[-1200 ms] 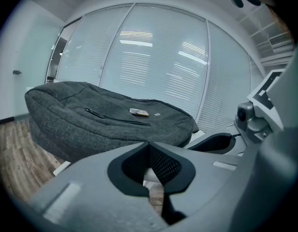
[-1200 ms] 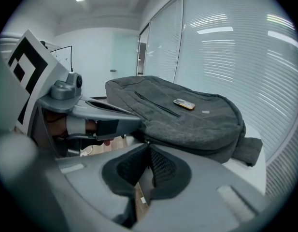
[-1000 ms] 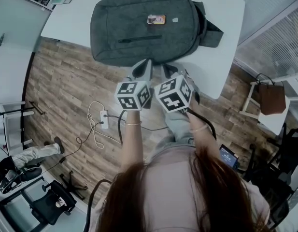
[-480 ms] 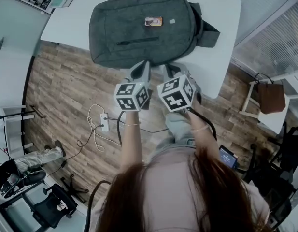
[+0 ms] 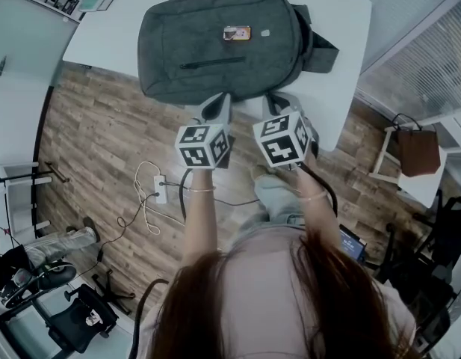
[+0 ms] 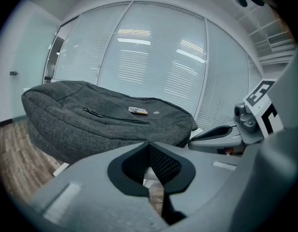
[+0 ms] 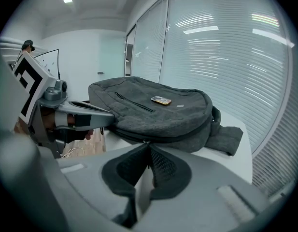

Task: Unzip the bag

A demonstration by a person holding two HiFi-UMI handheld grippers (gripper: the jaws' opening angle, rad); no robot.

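**Both Grippers Closed at the Bag's Near Edge, Zip Not Yet Opened**

Grey bag (image 5: 223, 43) flat on the white table (image 5: 350, 66), main zip (image 7: 173, 135) closed along the near side, small pull (image 7: 144, 141) just ahead of the right gripper (image 7: 149, 148). Left gripper (image 6: 149, 149) pinched fully together on nothing, hovering beside the bag's near edge. Right gripper likewise closed tip to tip, empty as far as can be told, touching or almost touching the pull.

Likely trouble from here:
- Closed tips nudging the pull flat instead of catching it.
- Pinching fabric along with the tab and jamming the slider.
- Dragging the whole unanchored bag across the table, towards its edge, for want of a steadying hold from the left.
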